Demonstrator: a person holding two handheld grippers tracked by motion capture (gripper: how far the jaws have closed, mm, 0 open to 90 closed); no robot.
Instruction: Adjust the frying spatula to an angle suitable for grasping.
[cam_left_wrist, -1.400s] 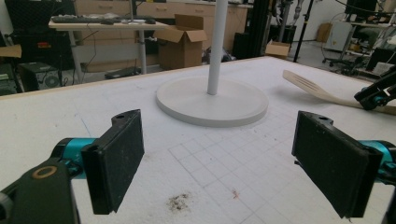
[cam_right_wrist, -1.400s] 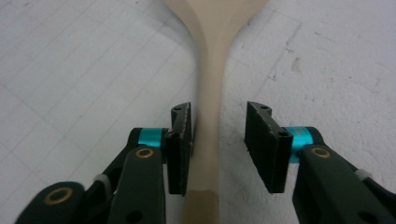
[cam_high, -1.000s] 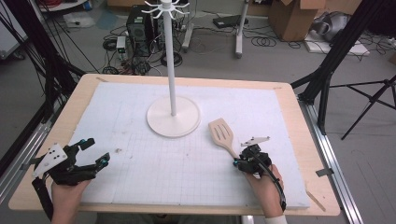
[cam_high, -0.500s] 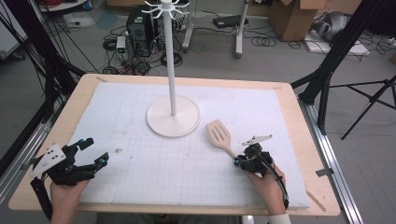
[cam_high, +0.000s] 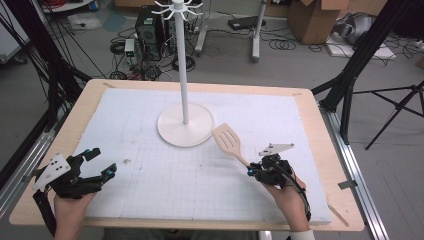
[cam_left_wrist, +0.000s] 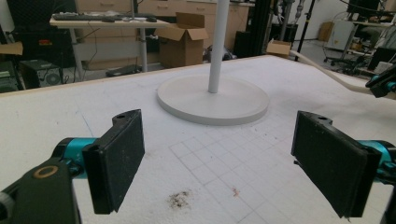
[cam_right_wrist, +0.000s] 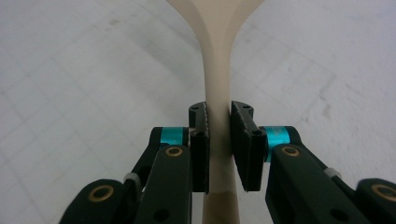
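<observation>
Clamping the wooden spatula (cam_right_wrist: 218, 70) handle, right gripper (cam_right_wrist: 219, 140) pinched tight, left gripper (cam_left_wrist: 224, 163) jaws spread wide over white mat (cam_high: 150, 130)

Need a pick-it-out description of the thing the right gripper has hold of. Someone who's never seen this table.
Start at the white stand, a tall pole on a round base near the middle of the white mat. Just right of that base lies a pale wooden spatula, its handle running toward the near right corner, where the right gripper is shut on it. It is the one loose utensil there, with slots in its flat blade.
</observation>
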